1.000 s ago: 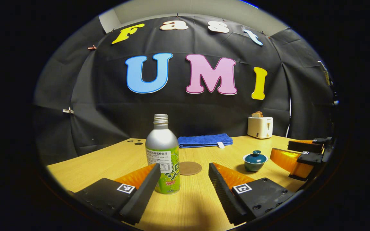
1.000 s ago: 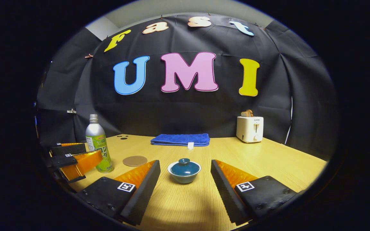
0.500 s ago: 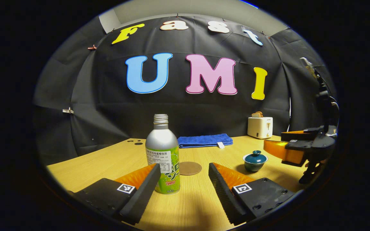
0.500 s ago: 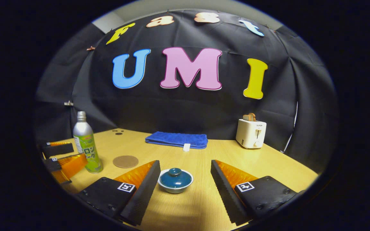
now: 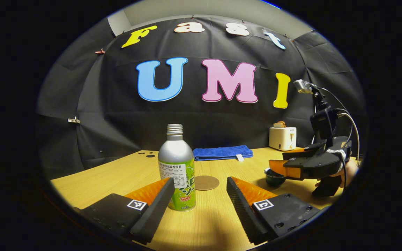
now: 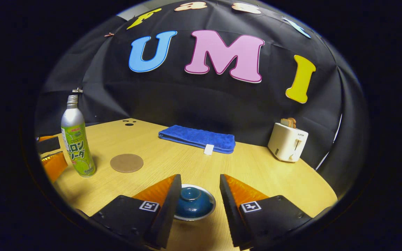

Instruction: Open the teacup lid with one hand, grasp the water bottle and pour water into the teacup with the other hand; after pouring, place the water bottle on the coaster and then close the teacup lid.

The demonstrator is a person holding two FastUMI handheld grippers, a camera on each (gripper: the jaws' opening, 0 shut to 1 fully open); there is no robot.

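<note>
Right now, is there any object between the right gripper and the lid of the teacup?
Nothing visible. The open right gripper hangs over the dark teal ceramic teacup lid, its fingers on either side of the knob, not yet touching.

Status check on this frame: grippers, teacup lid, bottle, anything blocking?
Right gripper open, straddling the teacup lid, no grip yet. Left gripper open, short of the water bottle. Lid on; coaster bare. Nothing blocking.

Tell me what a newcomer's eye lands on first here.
First the right tool, its fingers open on either side of the teacup lid at the table's near edge. Next the silver and green water bottle, upright between the open left tool's fingers, with the round coaster just behind.
</note>
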